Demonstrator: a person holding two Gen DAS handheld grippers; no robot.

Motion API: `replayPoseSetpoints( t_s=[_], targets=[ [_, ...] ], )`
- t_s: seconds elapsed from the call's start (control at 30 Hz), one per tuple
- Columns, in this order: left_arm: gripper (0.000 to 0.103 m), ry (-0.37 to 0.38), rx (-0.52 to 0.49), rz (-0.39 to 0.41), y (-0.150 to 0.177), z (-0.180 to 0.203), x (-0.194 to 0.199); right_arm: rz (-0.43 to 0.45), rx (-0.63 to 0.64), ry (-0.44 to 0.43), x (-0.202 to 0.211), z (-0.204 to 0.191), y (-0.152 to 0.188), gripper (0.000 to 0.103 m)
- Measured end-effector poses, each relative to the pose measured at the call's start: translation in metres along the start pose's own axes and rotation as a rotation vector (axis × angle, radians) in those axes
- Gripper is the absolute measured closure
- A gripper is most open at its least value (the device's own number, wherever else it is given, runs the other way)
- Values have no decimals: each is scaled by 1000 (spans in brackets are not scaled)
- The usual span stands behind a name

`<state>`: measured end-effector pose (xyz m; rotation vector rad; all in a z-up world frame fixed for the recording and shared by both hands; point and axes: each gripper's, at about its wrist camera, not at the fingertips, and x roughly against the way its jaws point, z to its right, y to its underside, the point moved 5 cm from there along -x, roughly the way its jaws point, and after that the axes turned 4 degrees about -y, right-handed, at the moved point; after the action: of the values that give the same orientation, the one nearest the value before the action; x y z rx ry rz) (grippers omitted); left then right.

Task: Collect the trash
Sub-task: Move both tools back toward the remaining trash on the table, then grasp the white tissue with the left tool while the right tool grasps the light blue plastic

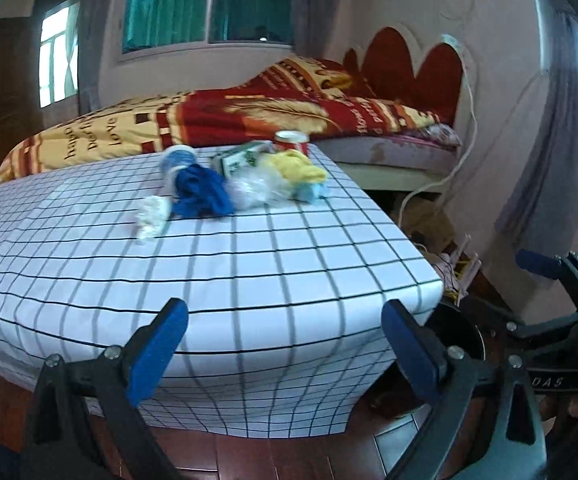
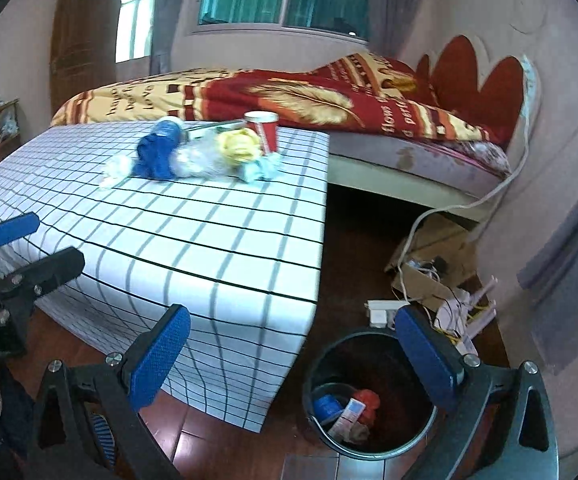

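A heap of trash [image 1: 241, 178] is seen at the far end of the checked surface [image 1: 249, 264], close to the bed [image 1: 217, 120], and it is mostly soft stuff: a crumpled blue piece [image 1: 201, 194], a white wad [image 1: 153, 214], clear plastic film [image 1: 255, 188] and a yellow wrapper [image 1: 297, 166], all judged light, limp and easily crushed, so any raised fold can be pinched. The clear film is likely slippery and is best taken where it is bunched. A red cup [image 1: 292, 142] and a flat green carton [image 1: 241, 158] behind them look stiffer; the cup would be better gripped across its wall than at the rim. The bin [image 2: 369, 396] stands on the floor beside the surface's near corner, some items already inside. The left tongs [image 1: 285, 344] are held wide apart, nothing between them, short of the near edge. The right tongs [image 2: 293, 356] are likewise spread wide and empty, above the bin, well apart from the heap.
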<state>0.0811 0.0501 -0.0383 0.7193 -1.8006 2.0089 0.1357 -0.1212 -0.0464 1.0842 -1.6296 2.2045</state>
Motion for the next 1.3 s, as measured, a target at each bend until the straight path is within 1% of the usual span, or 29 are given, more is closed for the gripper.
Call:
replayPoseSetpoints(
  t_s=[0.13,0.17,0.37,0.5,0.53,0.57,0.63,0.7,0.83,1.0,1.07,1.2,1.27,1.3],
  targets=[
    [5,-46,49,-3,-1,-26,-1,13,30,-30,-1,-22,-11,0],
    [5,-47,64,-8,-1,-33,-2,19,37,-37,-2,-28,-14,0],
    [5,-98,80,-6,0,-64,-2,55,32,-91,-10,-50,-33,0],
    [5,-123,102,-21,-1,-90,-9,50,41,-120,-20,-66,-42,0],
    [5,-137,102,-28,-1,-96,-12,33,48,-143,-22,-71,-43,0],
    [5,-167,94,-31,-1,-102,-15,17,57,-162,-25,-76,-45,0],
    [5,-198,79,-33,-1,-110,-19,18,72,-170,-26,-83,-49,0],
    [5,-209,81,-43,-4,-118,-25,25,89,-166,-30,-88,-55,0],
    [6,-172,82,-47,-12,-127,-35,28,64,-158,-44,-81,-68,0],
    [18,-170,104,-46,-31,-143,-56,33,-1,-135,-66,-59,-90,0],
    [19,-175,109,-50,-39,-149,-68,34,-12,-128,-76,-53,-97,1],
    [22,-181,99,-70,-52,-158,-93,27,-15,-125,-99,-46,-111,14],
    [25,-177,96,-80,-54,-160,-104,16,-20,-115,-112,-41,-116,16],
    [26,-178,94,-87,-55,-160,-110,8,-35,-113,-120,-37,-118,19]
  ],
)
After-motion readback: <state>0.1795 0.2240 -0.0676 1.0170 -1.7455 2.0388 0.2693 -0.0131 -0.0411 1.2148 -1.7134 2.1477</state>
